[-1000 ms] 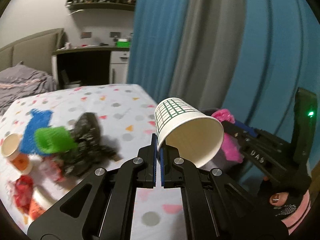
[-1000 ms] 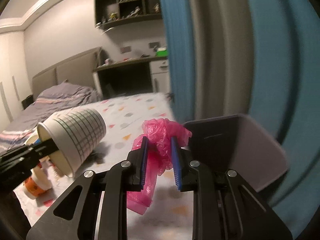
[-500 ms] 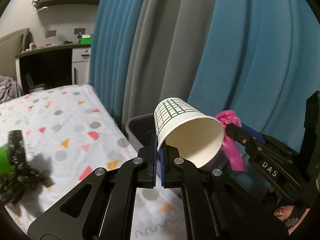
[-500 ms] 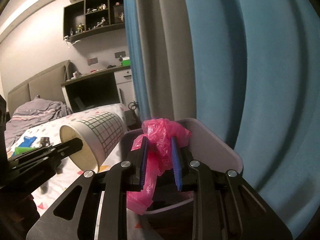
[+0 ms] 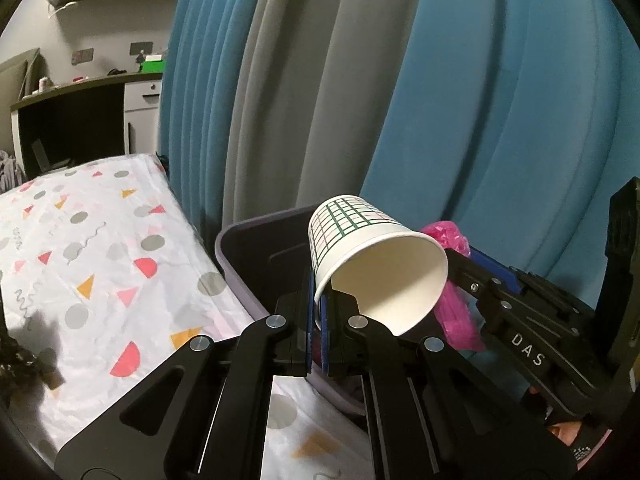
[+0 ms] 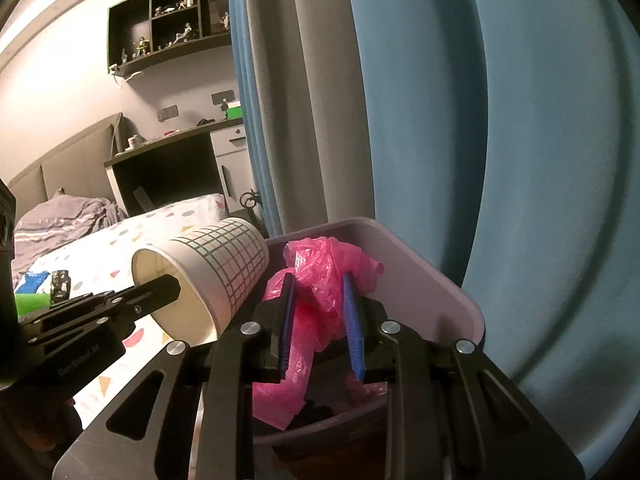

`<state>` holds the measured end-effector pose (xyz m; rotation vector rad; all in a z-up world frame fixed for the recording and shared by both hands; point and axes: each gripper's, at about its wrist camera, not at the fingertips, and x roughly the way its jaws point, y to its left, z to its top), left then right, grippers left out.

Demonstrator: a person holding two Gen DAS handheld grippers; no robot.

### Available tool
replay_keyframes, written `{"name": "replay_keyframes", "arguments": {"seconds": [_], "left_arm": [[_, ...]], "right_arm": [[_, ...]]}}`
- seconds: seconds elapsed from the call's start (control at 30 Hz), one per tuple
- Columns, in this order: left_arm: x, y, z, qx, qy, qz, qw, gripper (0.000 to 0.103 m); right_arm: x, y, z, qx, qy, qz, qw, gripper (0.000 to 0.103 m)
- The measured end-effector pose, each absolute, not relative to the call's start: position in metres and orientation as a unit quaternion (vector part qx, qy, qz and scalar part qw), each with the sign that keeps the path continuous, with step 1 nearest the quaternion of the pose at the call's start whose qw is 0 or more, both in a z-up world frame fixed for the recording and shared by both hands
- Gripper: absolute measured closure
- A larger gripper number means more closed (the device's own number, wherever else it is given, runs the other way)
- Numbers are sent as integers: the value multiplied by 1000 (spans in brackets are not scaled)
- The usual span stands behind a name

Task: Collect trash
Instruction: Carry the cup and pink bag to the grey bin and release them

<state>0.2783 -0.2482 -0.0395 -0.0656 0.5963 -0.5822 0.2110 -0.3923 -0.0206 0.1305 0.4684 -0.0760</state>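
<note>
I see a matt paper cup (image 5: 360, 240) with a printed grid, a crinkly glossy pink plastic bag (image 6: 320, 276) — and a smooth plastic bin (image 6: 424, 276), cloth curtains (image 5: 480, 100) behind

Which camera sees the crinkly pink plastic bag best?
The right wrist view: the pink plastic bag sits front and centre, pinched in the right gripper. In the left wrist view the paper cup hides most of it.

Black left gripper (image 5: 318, 322), blue-padded jaws, silver screws, right gripper (image 6: 320, 320) lettered "DAS"
</note>
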Motion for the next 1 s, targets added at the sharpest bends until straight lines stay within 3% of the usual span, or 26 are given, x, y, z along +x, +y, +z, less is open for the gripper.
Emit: {"name": "replay_keyframes", "arguments": {"seconds": [0.53,0.67,1.0], "left_arm": [[288,-253,-53,-42,303,-292,906,101],[290,-256,-57,-39,308,-298,903,101],[289,-270,-67,-23,322,-306,896,101]], "right_arm": [[221,-399,-28,74,240,-43,967,77],[219,-403,-27,79,237,-44,967,66],[202,-404,-19,76,211,-67,972,54]]}}
